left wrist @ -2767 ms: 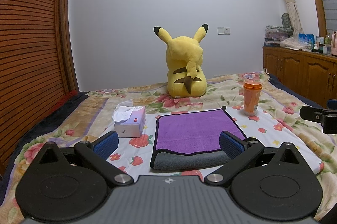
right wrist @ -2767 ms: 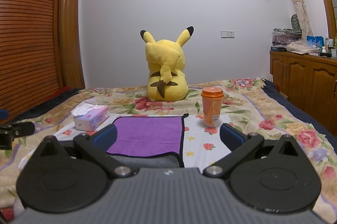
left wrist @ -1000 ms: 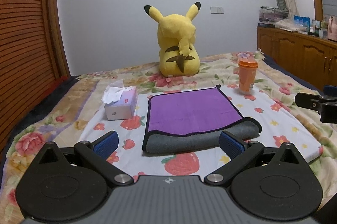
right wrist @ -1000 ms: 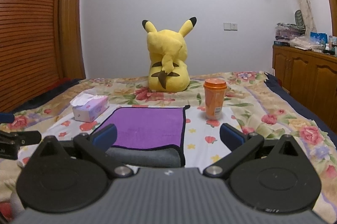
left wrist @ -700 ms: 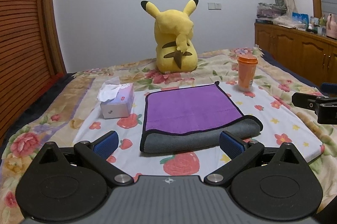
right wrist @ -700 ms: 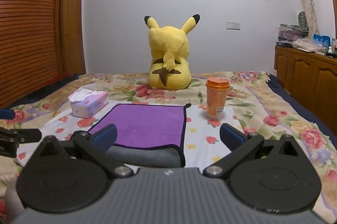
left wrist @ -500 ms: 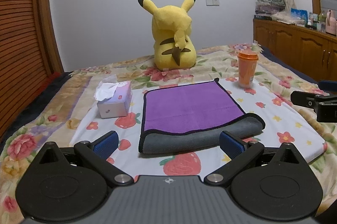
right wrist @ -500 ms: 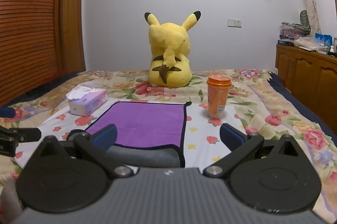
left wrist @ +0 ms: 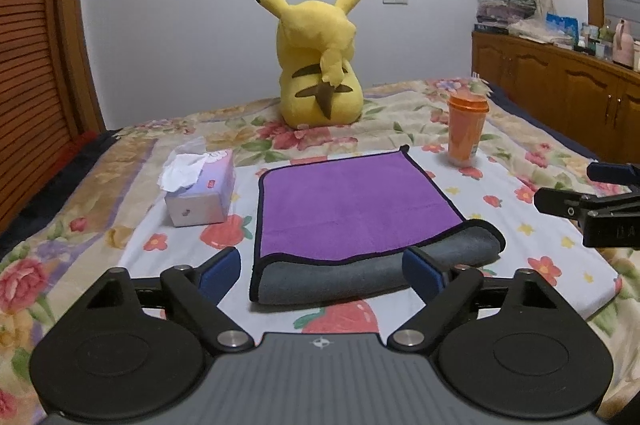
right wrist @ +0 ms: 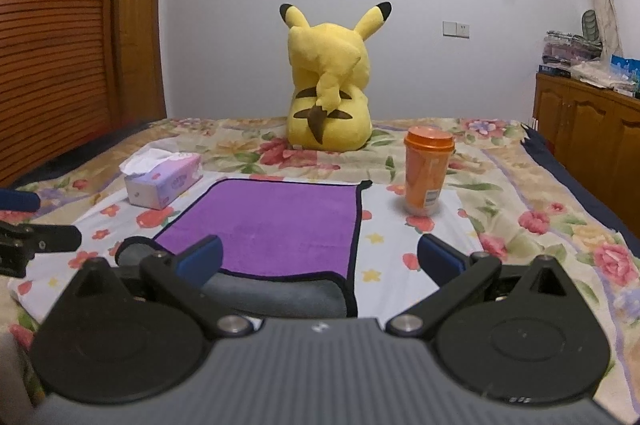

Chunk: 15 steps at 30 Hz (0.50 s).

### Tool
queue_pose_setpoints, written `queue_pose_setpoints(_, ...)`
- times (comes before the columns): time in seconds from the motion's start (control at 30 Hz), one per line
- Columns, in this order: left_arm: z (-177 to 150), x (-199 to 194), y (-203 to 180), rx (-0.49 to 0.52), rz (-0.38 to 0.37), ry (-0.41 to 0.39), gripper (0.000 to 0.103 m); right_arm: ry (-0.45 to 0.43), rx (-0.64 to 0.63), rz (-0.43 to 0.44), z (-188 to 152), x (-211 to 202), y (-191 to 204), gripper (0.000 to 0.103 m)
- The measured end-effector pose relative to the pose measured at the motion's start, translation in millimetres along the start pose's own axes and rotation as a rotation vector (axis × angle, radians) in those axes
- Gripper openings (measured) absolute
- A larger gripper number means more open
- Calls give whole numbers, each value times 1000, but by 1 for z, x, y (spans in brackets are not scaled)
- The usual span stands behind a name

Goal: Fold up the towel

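Note:
A towel (left wrist: 352,205), purple on top with a grey underside and black trim, lies folded flat on the floral bedspread; its grey fold faces me. It also shows in the right wrist view (right wrist: 272,225). My left gripper (left wrist: 322,271) is open and empty, held just short of the towel's near fold. My right gripper (right wrist: 320,257) is open and empty, in front of the towel's right near corner. The right gripper's fingers (left wrist: 568,205) show at the right edge of the left wrist view. The left gripper's fingers (right wrist: 36,239) show at the left edge of the right wrist view.
A tissue box (left wrist: 200,191) stands left of the towel. An orange lidded cup (left wrist: 466,129) stands at its far right corner. A yellow Pikachu plush (left wrist: 320,65) sits behind. A wooden cabinet (left wrist: 560,93) lines the right wall and a slatted wooden wardrobe (left wrist: 32,65) the left.
Both grippers have drawn back from the towel and risen a little, so more of the bed shows in front of the fold. Both stay open; the towel has not moved.

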<state>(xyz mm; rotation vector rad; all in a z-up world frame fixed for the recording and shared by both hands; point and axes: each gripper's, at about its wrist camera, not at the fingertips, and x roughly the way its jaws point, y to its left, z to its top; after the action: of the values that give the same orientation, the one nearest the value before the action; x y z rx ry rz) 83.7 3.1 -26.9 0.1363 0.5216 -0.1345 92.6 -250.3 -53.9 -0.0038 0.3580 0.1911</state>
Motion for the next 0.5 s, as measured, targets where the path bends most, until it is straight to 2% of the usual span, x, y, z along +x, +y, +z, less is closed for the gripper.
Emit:
queue_pose_setpoints(0.2,3,12,2,11,-29,16,84,21,10,10,0,11,0,103)
queue_pose_setpoints(0.5,4,41,15,-1,-55,91,73,68,-9,38,-1,26,2,103)
